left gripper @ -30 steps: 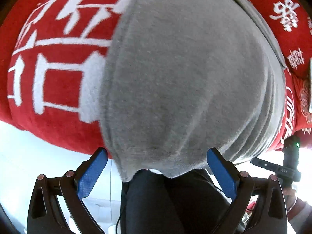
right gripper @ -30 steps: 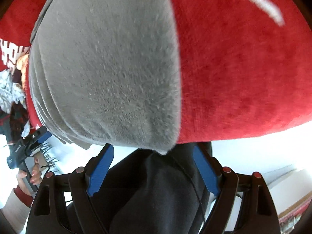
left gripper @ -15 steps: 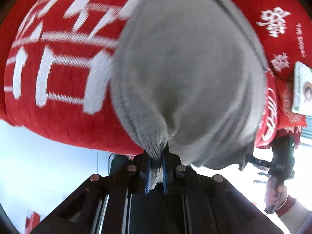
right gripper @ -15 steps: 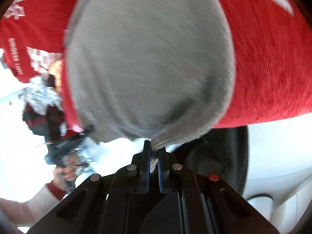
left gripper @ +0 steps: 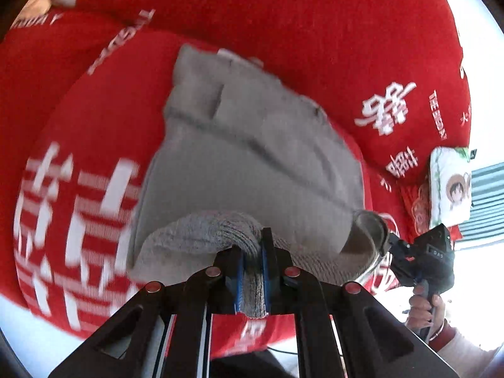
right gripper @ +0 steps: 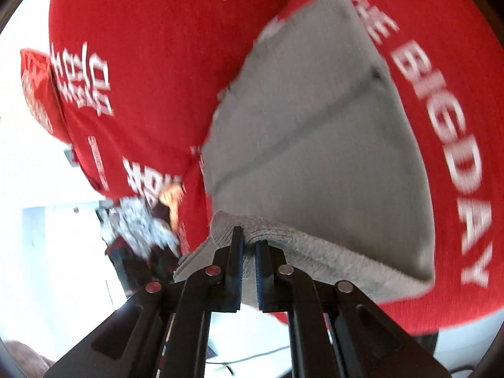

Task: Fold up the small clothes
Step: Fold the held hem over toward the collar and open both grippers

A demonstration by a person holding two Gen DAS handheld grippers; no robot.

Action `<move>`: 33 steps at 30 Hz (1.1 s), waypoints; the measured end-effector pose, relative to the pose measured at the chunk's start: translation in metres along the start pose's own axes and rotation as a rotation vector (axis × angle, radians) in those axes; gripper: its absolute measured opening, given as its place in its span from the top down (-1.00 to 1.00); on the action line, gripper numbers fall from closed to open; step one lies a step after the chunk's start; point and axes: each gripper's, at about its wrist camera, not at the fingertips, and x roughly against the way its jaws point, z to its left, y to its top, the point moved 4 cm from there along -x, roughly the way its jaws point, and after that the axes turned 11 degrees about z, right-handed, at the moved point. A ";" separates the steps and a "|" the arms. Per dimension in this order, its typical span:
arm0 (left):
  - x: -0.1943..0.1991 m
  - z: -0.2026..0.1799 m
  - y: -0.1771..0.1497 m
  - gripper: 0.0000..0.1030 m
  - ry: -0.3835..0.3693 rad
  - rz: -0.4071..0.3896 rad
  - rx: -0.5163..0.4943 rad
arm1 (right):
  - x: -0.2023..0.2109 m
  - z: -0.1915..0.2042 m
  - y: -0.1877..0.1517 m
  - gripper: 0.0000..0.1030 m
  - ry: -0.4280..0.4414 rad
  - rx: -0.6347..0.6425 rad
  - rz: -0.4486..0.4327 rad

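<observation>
A grey knit garment [left gripper: 245,157] lies on a red blanket with white lettering [left gripper: 315,15]. Its near hem is lifted off the blanket, held at two corners. My left gripper [left gripper: 252,252] is shut on one corner of the grey hem, the cloth bunched between its blue pads. In the left wrist view my right gripper [left gripper: 386,247] pinches the other corner, carried by a hand [left gripper: 423,310]. In the right wrist view the grey garment [right gripper: 315,132] stretches away from my right gripper [right gripper: 249,245], which is shut on its ribbed edge.
The red blanket [right gripper: 141,47] covers the whole surface and drops over the near edge to a white floor [right gripper: 56,236]. A white picture pouch [left gripper: 449,186] lies at the right. A heap of patterned clothes [right gripper: 141,226] sits at the blanket's left edge.
Both grippers went from open around the hem to shut on it, then rose and pulled back, lifting the grey garment's near edge. More of the blanket beyond the garment shows now.
</observation>
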 end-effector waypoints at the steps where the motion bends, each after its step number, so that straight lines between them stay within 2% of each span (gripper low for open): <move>1: 0.002 -0.005 0.014 0.80 0.002 -0.012 -0.003 | 0.003 0.003 0.013 0.86 0.013 -0.004 -0.018; 6: 0.001 -0.015 0.069 0.80 0.015 -0.057 -0.010 | 0.005 0.029 0.069 0.86 0.046 0.005 -0.070; 14: -0.027 -0.032 0.161 0.80 0.056 -0.102 -0.011 | 0.006 0.047 0.164 0.86 0.033 0.042 -0.089; 17: -0.052 -0.024 0.186 0.80 0.138 -0.090 0.023 | -0.004 0.036 0.193 0.86 0.014 0.011 -0.080; 21: -0.087 -0.015 0.200 0.79 0.232 -0.048 0.058 | -0.025 0.005 0.224 0.86 -0.026 -0.073 -0.057; 26: -0.095 -0.013 0.205 0.40 0.372 -0.051 0.055 | -0.042 -0.023 0.241 0.82 0.008 -0.200 -0.046; 27: -0.092 -0.015 0.206 0.18 0.400 -0.061 0.047 | -0.043 -0.025 0.242 0.79 0.029 -0.223 -0.043; 28: -0.085 -0.017 0.207 -0.24 0.439 -0.080 0.039 | -0.042 -0.028 0.242 0.78 0.044 -0.252 -0.042; 29: -0.077 -0.019 0.207 -0.40 0.469 -0.103 0.035 | -0.040 -0.028 0.243 0.78 0.045 -0.264 -0.043; 31: -0.057 -0.024 0.208 -0.46 0.507 -0.158 0.020 | -0.033 -0.020 0.245 0.77 0.026 -0.232 -0.047; 33: -0.046 -0.026 0.208 -0.46 0.501 -0.163 0.018 | -0.025 -0.005 0.244 0.77 -0.029 -0.169 -0.058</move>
